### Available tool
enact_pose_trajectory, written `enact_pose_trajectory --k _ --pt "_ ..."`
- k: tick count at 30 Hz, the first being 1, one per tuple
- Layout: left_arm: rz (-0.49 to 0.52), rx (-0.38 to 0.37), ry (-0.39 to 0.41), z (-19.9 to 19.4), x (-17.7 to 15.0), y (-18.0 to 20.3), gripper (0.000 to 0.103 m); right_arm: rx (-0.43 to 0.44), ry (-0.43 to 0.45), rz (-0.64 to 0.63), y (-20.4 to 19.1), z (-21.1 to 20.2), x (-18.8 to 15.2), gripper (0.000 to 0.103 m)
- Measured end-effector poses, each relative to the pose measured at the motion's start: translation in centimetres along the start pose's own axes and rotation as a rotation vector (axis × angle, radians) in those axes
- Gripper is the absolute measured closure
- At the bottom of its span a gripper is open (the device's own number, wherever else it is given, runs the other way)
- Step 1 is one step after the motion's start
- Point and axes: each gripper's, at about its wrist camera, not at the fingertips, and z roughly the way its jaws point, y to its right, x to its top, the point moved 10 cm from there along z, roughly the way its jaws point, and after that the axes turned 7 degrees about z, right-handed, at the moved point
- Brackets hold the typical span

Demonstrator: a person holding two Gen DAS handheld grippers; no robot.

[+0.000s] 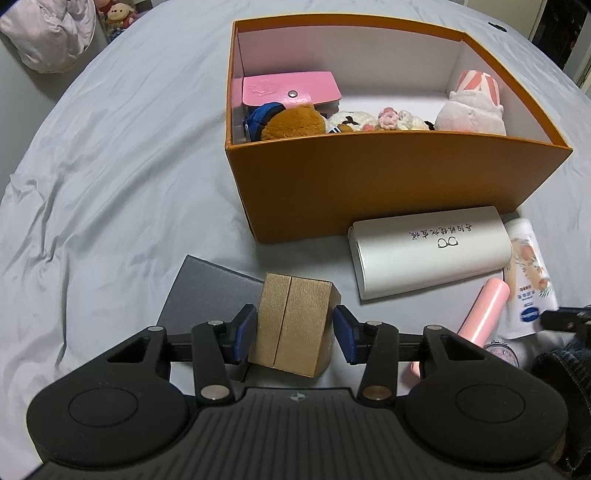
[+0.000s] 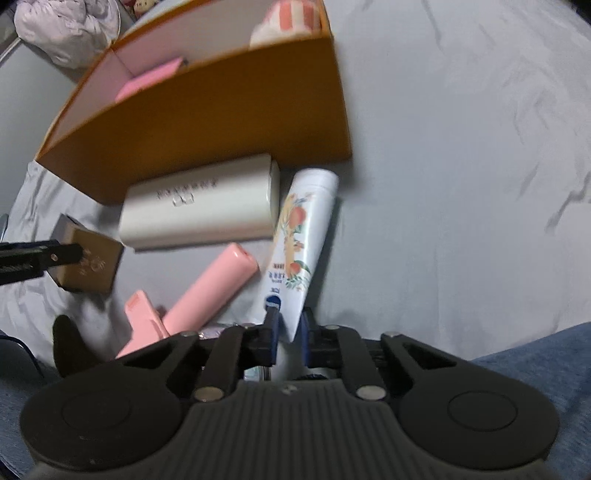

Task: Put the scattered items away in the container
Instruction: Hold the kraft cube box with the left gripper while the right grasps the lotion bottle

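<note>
An orange box [image 1: 369, 184] stands on the grey bed sheet and holds a pink wallet [image 1: 288, 88] and several plush toys [image 1: 469, 107]. My left gripper [image 1: 295, 332] is open around a small gold box [image 1: 291, 325]; its left pad touches the box, the right pad stands a little apart. My right gripper [image 2: 288, 332] is shut on the crimped end of a white tube with a peach print [image 2: 303, 243], which lies beside the orange box [image 2: 207, 122]. The tube also shows in the left wrist view [image 1: 528, 273].
A white glasses case [image 1: 428, 254] lies in front of the orange box, also in the right wrist view [image 2: 199, 206]. A pink stick [image 2: 210, 291] and a pink clip [image 2: 140, 321] lie near it. A dark grey flat lid [image 1: 210, 291] lies under the gold box. Bedding is piled at far left [image 1: 48, 33].
</note>
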Motion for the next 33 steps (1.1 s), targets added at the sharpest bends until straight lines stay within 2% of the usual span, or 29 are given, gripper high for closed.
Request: enact_pose_trajectory --k 7,17,19,22,24,29,31,33 --pt "0.006 -0.018 0.012 -0.3 0.0 0.1 0.052 0.000 0.128 -0.024 -0.3 -4.9 3.2 0.099" --pt "0.012 -0.004 -0.005 0.0 -0.3 0.1 0.051 -0.050 0.220 -0.042 -1.4 -3.6 7.6 0.100" --pt "0.022 0.005 -0.013 0.1 -0.3 0.1 0.048 -0.053 0.229 -0.044 -1.7 -3.1 8.1 0.100" --pt "0.032 0.012 -0.022 0.4 -0.4 0.1 0.045 -0.061 0.243 -0.059 -2.0 -3.0 8.2 0.100" --pt "0.032 0.019 -0.020 0.4 -0.4 0.1 0.049 -0.062 0.252 -0.067 -2.0 -3.1 8.0 0.100" --pt "0.011 0.014 -0.001 0.0 -0.3 -0.1 0.051 -0.059 0.282 -0.071 -1.7 -4.1 7.9 0.100" --pt "-0.001 -0.003 0.020 -0.5 0.0 -0.1 0.077 -0.054 0.308 -0.081 -1.8 -5.1 8.0 0.101" --pt "-0.007 -0.017 0.052 -1.2 0.3 0.0 0.089 -0.038 0.322 -0.090 -2.0 -6.2 8.1 0.100"
